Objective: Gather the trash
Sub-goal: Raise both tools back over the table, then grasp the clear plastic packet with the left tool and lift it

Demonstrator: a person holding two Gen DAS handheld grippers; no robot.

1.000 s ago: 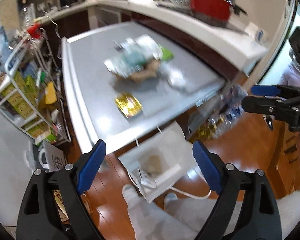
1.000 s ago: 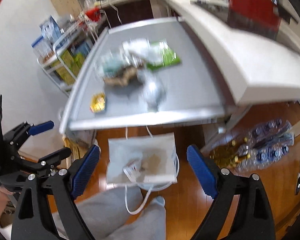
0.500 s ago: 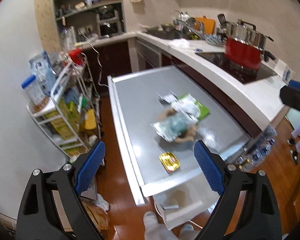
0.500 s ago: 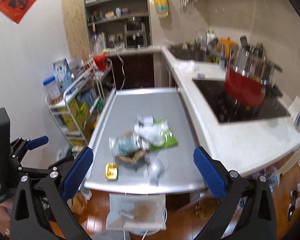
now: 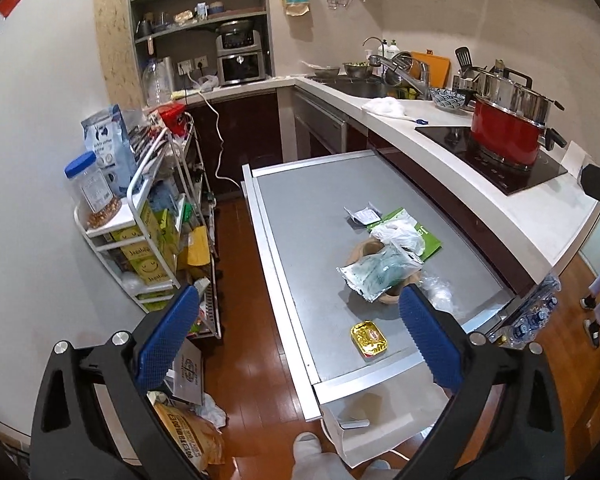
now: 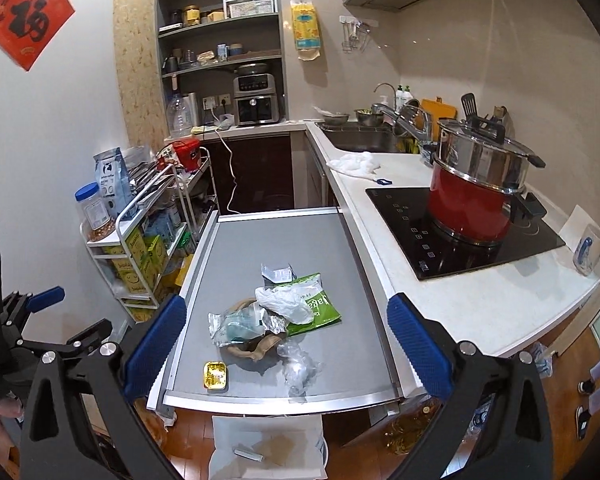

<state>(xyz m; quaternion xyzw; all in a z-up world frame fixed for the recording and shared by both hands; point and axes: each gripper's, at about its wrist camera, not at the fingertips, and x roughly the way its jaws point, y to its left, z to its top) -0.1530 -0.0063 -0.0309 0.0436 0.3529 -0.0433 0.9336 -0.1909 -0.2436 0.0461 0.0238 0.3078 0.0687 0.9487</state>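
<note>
A heap of trash lies on the grey pull-out table point(image 5: 312, 200) point(image 6: 268, 236): a green packet point(image 6: 318, 310), a white plastic bag point(image 6: 288, 300), a silver-teal wrapper point(image 5: 376, 276) point(image 6: 236, 324), crumpled clear plastic point(image 6: 298, 364) and brown paper point(image 6: 256, 350). A gold tin point(image 5: 368, 336) point(image 6: 216, 376) sits apart near the front edge. An open white bag point(image 5: 364, 428) point(image 6: 268, 440) stands on the floor below that edge. My left gripper point(image 5: 296, 300) hovers high before the table, its jaws opening with nothing between them. My right gripper point(image 6: 286, 304) is open and empty.
A wire rack point(image 5: 140, 220) full of packets stands left of the table. The white counter point(image 6: 480, 292) on the right carries a red pot point(image 6: 468, 208) on a hob. Bottled water point(image 5: 532, 316) and a paper sack point(image 5: 192, 436) lie on the wooden floor.
Both grippers rose and tipped upward, so the view went from the table front and floor bag to the whole kitchen. Both pairs of jaws stand wider apart.
</note>
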